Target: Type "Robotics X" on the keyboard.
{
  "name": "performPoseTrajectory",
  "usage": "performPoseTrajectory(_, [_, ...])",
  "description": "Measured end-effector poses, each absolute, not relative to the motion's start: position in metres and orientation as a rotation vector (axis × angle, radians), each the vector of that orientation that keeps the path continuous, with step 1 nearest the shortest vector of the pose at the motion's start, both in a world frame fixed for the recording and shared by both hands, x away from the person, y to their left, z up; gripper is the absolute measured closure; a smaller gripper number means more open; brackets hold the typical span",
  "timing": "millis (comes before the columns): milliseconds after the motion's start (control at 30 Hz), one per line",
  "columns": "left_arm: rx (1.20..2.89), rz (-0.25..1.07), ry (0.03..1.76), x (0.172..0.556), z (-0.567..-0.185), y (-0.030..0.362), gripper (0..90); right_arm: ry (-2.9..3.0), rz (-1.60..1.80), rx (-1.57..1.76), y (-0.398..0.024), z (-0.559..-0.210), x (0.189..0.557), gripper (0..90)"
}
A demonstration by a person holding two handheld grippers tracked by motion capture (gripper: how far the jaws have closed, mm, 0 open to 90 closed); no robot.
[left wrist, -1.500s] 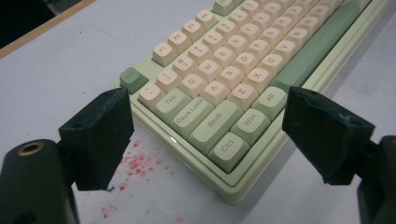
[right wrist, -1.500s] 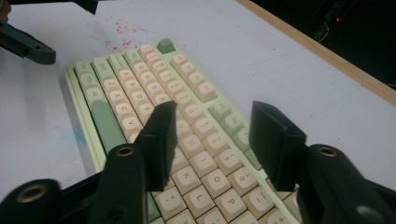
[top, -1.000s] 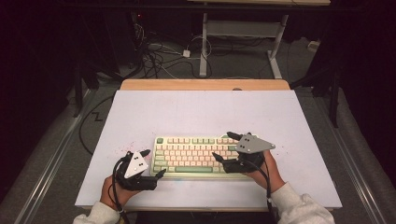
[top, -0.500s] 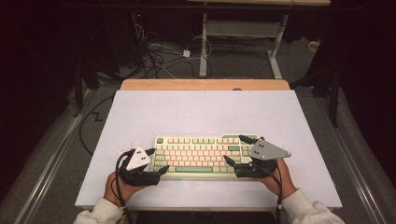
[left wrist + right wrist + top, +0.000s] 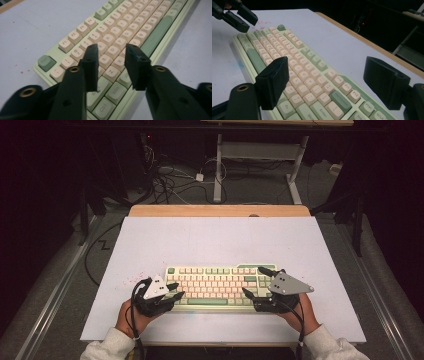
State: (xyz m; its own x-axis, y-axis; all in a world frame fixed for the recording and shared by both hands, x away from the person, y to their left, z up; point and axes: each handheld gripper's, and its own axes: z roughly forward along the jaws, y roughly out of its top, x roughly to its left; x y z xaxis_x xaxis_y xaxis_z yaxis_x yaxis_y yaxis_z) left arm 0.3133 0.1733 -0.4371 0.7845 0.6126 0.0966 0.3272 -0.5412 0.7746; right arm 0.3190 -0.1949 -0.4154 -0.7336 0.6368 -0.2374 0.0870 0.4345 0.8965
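table (image 5: 215, 240): white board top, the work sits at its near middle.
keyboard (image 5: 220, 285): green and cream, flat on the table, long axis running left to right across the person, one end toward each hand.
left gripper (image 5: 173, 291): at the keyboard's left end, over the corner keys; in the left gripper view (image 5: 111, 66) the keys show through the gap.
left jaws: have just been closing, now a narrow gap apart, nothing pinched between them, pads not pressing on any key as far as I can tell.
right gripper (image 5: 256, 282): at the keyboard's right end; in the right gripper view (image 5: 324, 82) the right key block lies between the jaws.
right jaws: spread wide, straddling the keys, clamped on nothing.
nearer hand: neither; each stands at its own end, so a two-ended grip looks likely.
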Motion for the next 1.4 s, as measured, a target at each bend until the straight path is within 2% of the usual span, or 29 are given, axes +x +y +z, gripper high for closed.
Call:
performPoseTrajectory(133, [2.174,0.443,0.684,0.315,-0.436,0.170,70.3,2.126,1.280,0.613,-0.194,-0.416,0.319,21.3])
performPoseTrajectory(333, [2.170,0.409,0.688,0.320,-0.436,0.167,83.3,2.138,1.272,0.607,-0.192,-0.418,0.319,21.3])
performPoseTrajectory(467, [2.176,0.398,0.686,0.321,-0.436,0.166,86.4,2.138,1.271,0.603,-0.192,-0.418,0.320,21.3])
performPoseTrajectory(1000, [2.183,0.341,0.662,0.326,-0.436,0.154,87.6,2.151,1.261,0.603,-0.192,-0.419,0.320,21.3])
performPoseTrajectory(1400, [2.259,0.318,0.633,0.330,-0.443,0.135,87.6,2.158,1.253,0.600,-0.192,-0.421,0.321,21.3])
